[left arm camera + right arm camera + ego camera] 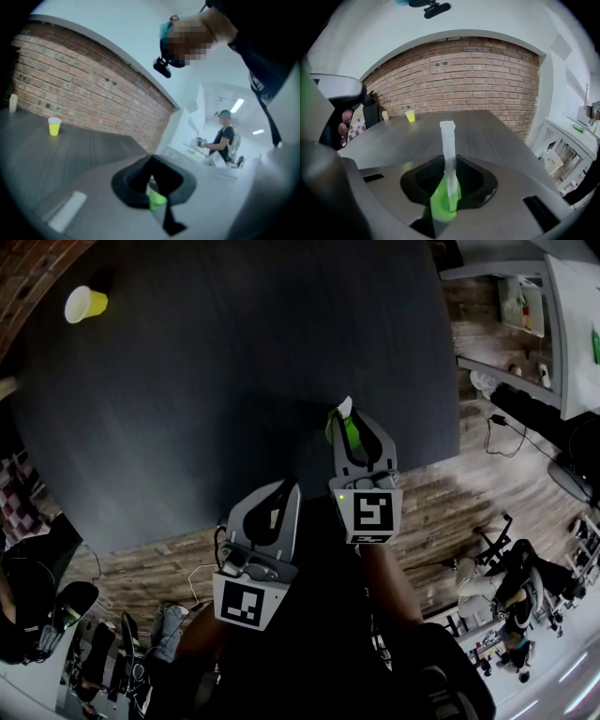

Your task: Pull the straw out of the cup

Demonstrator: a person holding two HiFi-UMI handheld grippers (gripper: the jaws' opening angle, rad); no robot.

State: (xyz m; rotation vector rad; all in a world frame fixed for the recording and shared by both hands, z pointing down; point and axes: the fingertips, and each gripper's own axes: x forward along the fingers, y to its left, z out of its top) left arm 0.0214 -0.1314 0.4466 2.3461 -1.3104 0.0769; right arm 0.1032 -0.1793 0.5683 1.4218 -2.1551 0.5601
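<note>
Surroundings: a yellow cup [84, 304] is standing alone at the upper left of the dark table [234, 381], well apart from both grippers. A brick wall [459, 79] is running behind the table's far edge.
Bystander: a person [225, 138] is standing at a white counter [187, 152], right of centre in the left gripper view.
Right gripper [356, 423]: it is reaching over the table's near edge, right of centre in the head view, with its jaws clenched on a green cup [443, 204].
Cup contents: a white straw [448, 140] is sitting in the green cup, between the jaws.
Straw: it is rising upright past the jaw tips, and its top end is standing free above them.
Left gripper [286, 486]: it is hanging just off the table's edge, below and to the left of the right gripper and apart from it. Its jaws are meeting at the tips.
Left jaw gap: a small green patch is showing low in it, and I cannot tell what it is.
Hand [344, 123]: it is wrapping a grey handle at the left edge of the right gripper view.
</note>
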